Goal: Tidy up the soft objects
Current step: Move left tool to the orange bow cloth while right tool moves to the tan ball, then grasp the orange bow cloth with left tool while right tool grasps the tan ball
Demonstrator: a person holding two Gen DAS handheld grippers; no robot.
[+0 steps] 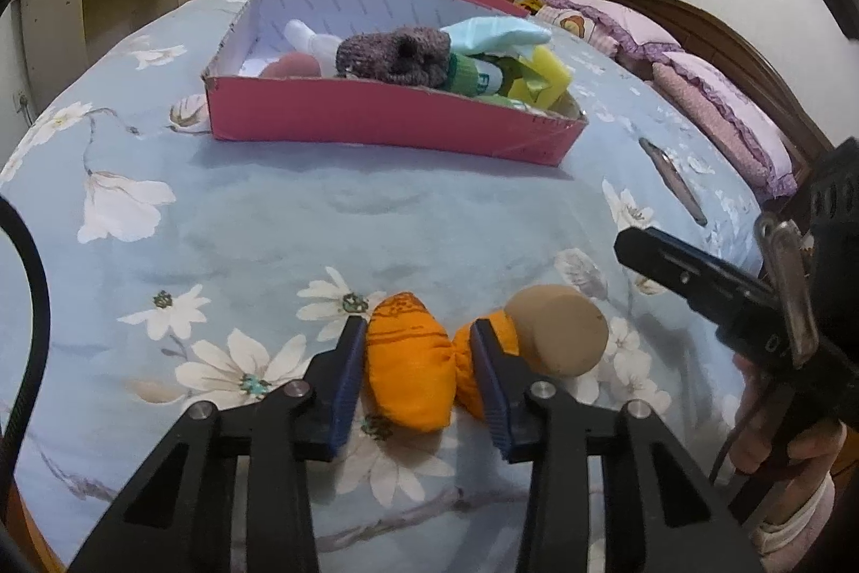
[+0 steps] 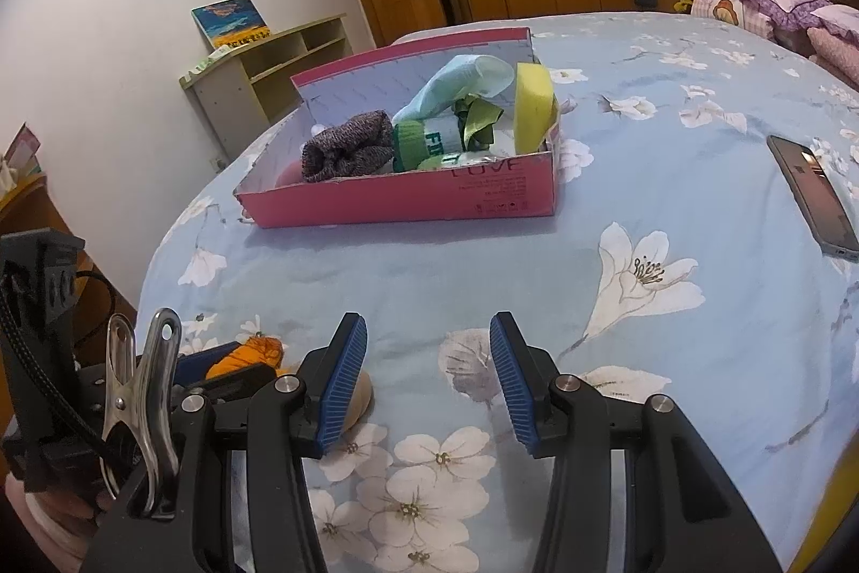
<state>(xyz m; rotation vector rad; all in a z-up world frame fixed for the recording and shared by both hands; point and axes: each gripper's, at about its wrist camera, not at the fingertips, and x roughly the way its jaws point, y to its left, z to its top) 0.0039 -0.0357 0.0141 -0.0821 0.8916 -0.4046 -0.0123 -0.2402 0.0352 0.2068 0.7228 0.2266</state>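
An orange bean bag (image 1: 408, 374) lies on the flowered blue bedspread (image 1: 268, 218) close in front of me. My left gripper (image 1: 416, 336) is shut on it; the blue pads squeeze its middle, and one lobe bulges out past the right pad. A tan foam cylinder (image 1: 561, 331) rests against the bag's right side. Beyond stands the pink cardboard box (image 1: 386, 119), holding a purple knitted piece (image 1: 392, 55), a yellow sponge (image 1: 542, 76), a pale blue cloth and other soft items. My right gripper (image 2: 428, 326) hovers open over bare bedspread to the right, nothing between its fingers.
A phone (image 2: 816, 191) lies on the bed to the right. Pink pillows (image 1: 714, 106) and a dark headboard are at the far right. A low shelf unit (image 2: 268, 63) and wooden wardrobes stand behind the bed. A person's hand (image 1: 778, 439) holds the right gripper.
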